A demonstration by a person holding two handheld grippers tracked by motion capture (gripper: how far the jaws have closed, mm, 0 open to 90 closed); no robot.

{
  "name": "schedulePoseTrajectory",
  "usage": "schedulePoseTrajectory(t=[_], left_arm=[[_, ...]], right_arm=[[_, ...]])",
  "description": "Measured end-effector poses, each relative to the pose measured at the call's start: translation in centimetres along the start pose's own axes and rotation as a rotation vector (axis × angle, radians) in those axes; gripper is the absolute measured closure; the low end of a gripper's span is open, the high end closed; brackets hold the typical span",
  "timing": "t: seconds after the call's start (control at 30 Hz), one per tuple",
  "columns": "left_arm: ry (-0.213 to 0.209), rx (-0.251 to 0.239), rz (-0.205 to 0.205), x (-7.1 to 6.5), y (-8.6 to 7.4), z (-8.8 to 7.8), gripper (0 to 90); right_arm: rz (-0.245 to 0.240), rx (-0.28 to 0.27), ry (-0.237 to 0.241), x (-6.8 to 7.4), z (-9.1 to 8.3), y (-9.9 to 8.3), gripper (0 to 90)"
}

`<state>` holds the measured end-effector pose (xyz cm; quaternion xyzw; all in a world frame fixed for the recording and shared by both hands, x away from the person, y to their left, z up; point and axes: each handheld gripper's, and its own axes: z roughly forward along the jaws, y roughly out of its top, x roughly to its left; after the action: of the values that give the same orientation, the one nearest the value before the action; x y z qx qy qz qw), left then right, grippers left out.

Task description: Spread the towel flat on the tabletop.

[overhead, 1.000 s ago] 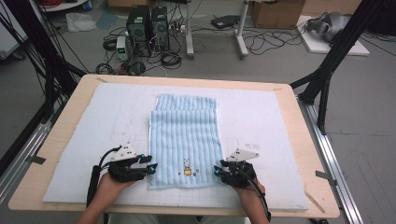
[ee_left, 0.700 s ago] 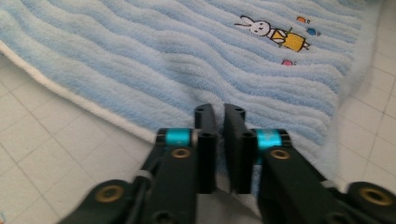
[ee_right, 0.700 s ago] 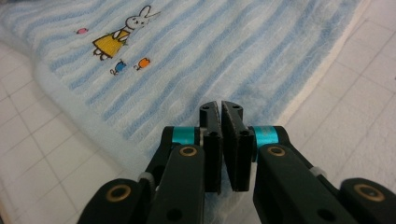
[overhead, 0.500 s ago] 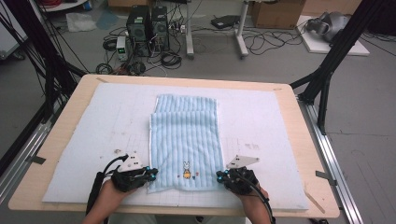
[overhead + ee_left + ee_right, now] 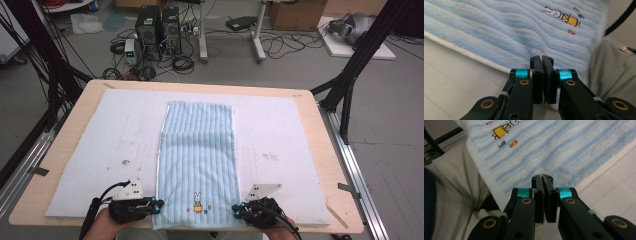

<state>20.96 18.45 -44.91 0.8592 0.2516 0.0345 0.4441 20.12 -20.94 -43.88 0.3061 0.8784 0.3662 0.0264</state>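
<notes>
A light blue striped towel (image 5: 197, 150) lies lengthwise down the middle of the white mat (image 5: 100, 150), a small rabbit picture (image 5: 197, 202) near its front hem. My left gripper (image 5: 159, 206) is shut on the towel's near left corner, and my right gripper (image 5: 236, 210) is shut on the near right corner. In the left gripper view the jaws (image 5: 542, 58) are pressed together on the towel's (image 5: 499, 32) white-hemmed edge. The right gripper view shows its jaws (image 5: 542, 177) pinching the towel's (image 5: 561, 147) edge. The front hem reaches past the mat's near edge.
The mat covers a wooden table (image 5: 340, 165). Black frame struts (image 5: 350, 75) rise at both sides. Behind the table, computer towers (image 5: 157, 25) and cables sit on the floor. A person's trouser leg (image 5: 454, 190) lies below the front edge.
Both hands have drawn back toward the near table edge with the towel's corners. The towel has been pulled longer and flatter, its front hem now at the mat's edge.
</notes>
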Motion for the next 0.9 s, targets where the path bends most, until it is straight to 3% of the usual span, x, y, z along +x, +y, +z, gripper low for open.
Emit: schedulePoseTrajectory(t=[0.07,0.13,0.2,0.27,0.33,0.4,0.47,0.57,0.6,0.63,0.7,0.73,0.8,0.9], left_arm=[[0.018,-0.023,-0.018,0.1,0.0,-0.3,79.8],[0.079,-0.071,-0.054,0.6,0.5,-0.4,61.6],[0.127,-0.121,-0.077,1.3,1.1,-0.5,57.6],[0.16,-0.15,-0.089,1.9,1.7,-0.5,53.1],[0.189,-0.173,-0.1,2.7,2.4,-0.1,53.3],[0.186,-0.175,-0.107,3.4,3.0,0.7,54.4],[0.179,-0.155,-0.108,4.0,3.4,1.8,54.9],[0.174,-0.086,-0.103,4.3,3.5,3.6,53.8],[0.18,-0.054,-0.095,4.2,3.6,3.9,54.0],[0.185,-0.052,-0.079,4.1,3.7,3.9,54.3],[0.193,-0.043,-0.062,3.9,3.6,3.9,61.7],[0.197,-0.031,-0.035,3.7,3.5,3.8,69.9],[0.166,-0.021,-0.025,3.6,3.3,3.5,85.7],[0.13,-0.008,-0.018,3.5,3.1,3.0,86.6]], right_arm=[[-0.008,-0.009,-0.01,0.2,-0.2,0.0,81.9],[0.007,-0.064,-0.027,-0.1,-0.4,0.3,72.7],[0.033,-0.127,-0.057,-0.5,-0.5,0.8,63.3],[0.056,-0.178,-0.118,-1.0,-0.2,1.6,58.8],[0.059,-0.185,-0.149,-1.4,0.4,2.3,57.4],[0.05,-0.17,-0.165,-1.7,1.3,3.0,57.4],[0.034,-0.141,-0.167,-1.9,2.4,3.6,57.6],[0.017,-0.083,-0.171,-2.2,3.5,3.8,62.9],[0.009,-0.086,-0.177,-2.1,3.5,3.7,68.0],[0.008,-0.079,-0.171,-2.1,3.4,3.7,75.7],[0.005,-0.066,-0.139,-2.2,3.2,3.6,84.5],[-0.002,-0.062,-0.134,-2.2,3.1,3.6,86.0],[-0.005,-0.052,-0.106,-2.2,3.0,3.5,86.8],[-0.01,-0.039,-0.071,-2.1,2.8,3.3,86.8]])
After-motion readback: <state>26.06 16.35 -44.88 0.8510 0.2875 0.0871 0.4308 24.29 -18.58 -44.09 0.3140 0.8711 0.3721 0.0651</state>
